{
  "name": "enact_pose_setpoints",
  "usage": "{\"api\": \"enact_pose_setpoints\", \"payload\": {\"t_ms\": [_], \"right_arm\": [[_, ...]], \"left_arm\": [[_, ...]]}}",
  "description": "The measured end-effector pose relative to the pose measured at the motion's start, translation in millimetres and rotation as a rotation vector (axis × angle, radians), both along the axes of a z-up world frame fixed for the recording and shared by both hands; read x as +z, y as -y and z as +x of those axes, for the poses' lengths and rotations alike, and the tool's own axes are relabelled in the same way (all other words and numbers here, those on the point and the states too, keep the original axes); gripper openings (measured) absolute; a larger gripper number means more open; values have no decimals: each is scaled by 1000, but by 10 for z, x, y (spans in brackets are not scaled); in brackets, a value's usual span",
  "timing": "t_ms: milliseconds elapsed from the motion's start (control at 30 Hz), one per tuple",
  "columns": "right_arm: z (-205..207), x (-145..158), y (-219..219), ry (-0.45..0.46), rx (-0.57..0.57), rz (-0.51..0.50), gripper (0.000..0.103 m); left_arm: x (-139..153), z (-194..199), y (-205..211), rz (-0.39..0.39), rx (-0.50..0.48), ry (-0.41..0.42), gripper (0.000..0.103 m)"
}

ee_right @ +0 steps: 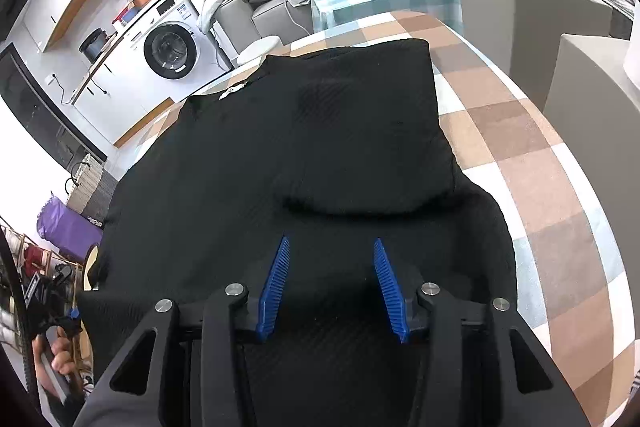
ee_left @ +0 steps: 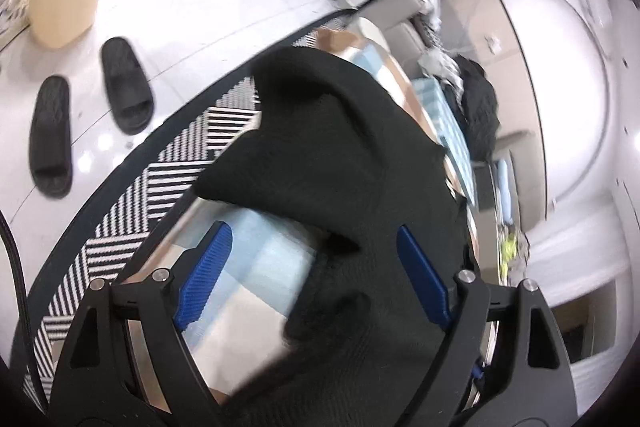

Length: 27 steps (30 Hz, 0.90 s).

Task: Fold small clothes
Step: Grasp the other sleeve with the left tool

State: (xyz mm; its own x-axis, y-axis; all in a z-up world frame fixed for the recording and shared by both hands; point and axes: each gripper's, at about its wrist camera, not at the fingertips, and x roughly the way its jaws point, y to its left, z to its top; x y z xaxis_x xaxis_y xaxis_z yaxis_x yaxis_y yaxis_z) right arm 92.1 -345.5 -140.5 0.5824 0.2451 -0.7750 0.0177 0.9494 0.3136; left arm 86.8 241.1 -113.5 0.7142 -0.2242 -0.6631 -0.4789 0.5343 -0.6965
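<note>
In the left wrist view, the left tool (ee_left: 316,279) has its two blue fingers (ee_left: 204,279) wide apart, and the black garment (ee_left: 344,163) lies between them and ahead of them, draped in a loose fold over the checked cloth of the table (ee_left: 260,259). The fabric runs close past the right finger, but I cannot tell whether it touches it; nothing is pinched. The picture is blurred, so the left tool seems to be in motion. Beyond the table edge, ahead and to the left of the tool, there are a striped rug (ee_left: 188,163) and two black slippers (ee_left: 88,111) on the floor. In the right wrist view, the right tool (ee_right: 330,291) is just above the garment (ee_right: 280,147), its fingers partly apart, with the cloth under and between them but not gripped. Ahead of this tool, one part of the garment is already turned over and makes a thicker layer with a rounded near edge. A small white label (ee_right: 232,91) shows far ahead to the left. I judge that a fold is being made or flattened now. To do it well, each tool should take only the top layer near an edge, lift it low, bring it across evenly, and then press the crease flat.
</note>
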Motion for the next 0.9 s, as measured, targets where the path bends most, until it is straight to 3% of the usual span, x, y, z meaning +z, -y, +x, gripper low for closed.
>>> {"api": "enact_pose_setpoints", "payload": {"t_ms": [100, 467, 833, 900], "right_arm": [[-6, 3, -28, 3, 2, -2, 46], [-30, 13, -16, 3, -13, -6, 47], [-34, 6, 12, -3, -28, -11, 47], [-36, 10, 13, -3, -26, -11, 47]], "left_arm": [[-142, 30, -150, -14, 51, -25, 82], [-726, 507, -339, -191, 50, -90, 79], [-1051, 551, -431, -341, 84, -54, 79], [-1001, 535, -453, -326, 107, -38, 71]]}}
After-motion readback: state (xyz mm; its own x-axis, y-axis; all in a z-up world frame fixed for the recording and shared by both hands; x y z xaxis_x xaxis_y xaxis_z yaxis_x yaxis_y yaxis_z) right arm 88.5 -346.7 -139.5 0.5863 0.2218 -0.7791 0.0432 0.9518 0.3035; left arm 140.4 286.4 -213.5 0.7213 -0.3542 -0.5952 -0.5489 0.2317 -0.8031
